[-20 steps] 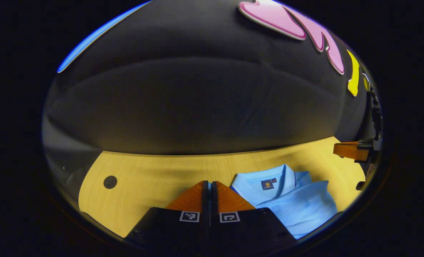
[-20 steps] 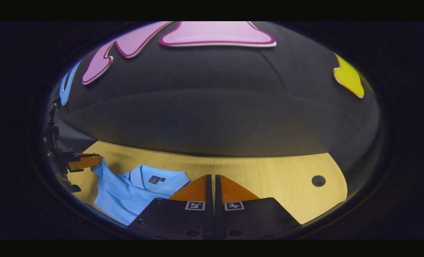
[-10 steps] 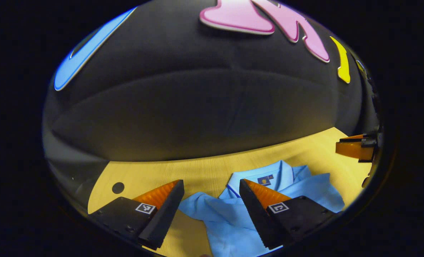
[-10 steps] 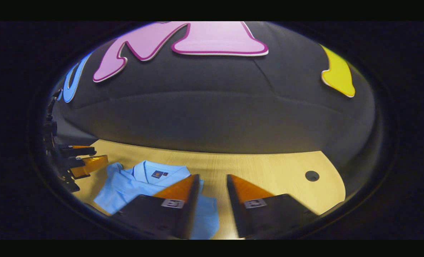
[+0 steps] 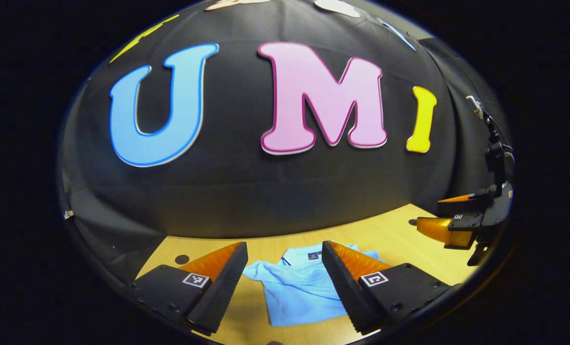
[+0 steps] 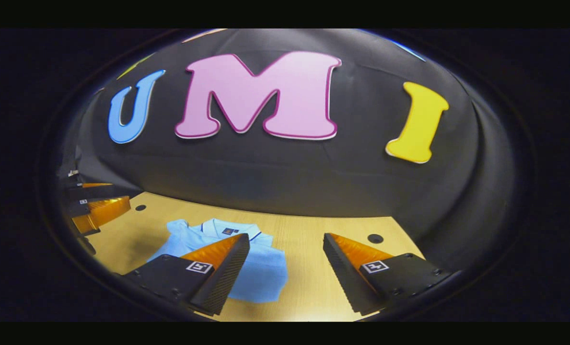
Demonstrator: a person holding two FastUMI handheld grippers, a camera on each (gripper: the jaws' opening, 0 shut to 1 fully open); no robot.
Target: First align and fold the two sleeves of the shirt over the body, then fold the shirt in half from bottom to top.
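- Because the shirt (image 5: 298, 292) is thin, limp cloth, expect it to be light, to sag and to crease; it is not fragile.
- Location: the shirt lies compactly folded on the wooden table (image 5: 390, 237), collar at the far edge.
- Grip advice: pinch a doubled edge or corner, since a single layer would likely slide off the layers beneath.
- Left gripper (image 5: 285, 256): fingers wide apart, holding nothing, above the shirt.
- Right gripper (image 6: 286, 247): fingers wide apart, holding nothing, with the shirt under its left finger.
- Left gripper view: one sleeve (image 5: 258, 272) pokes out at the shirt's left.
- Right gripper view: the near folded edge and bare table to the shirt's right are plainer.
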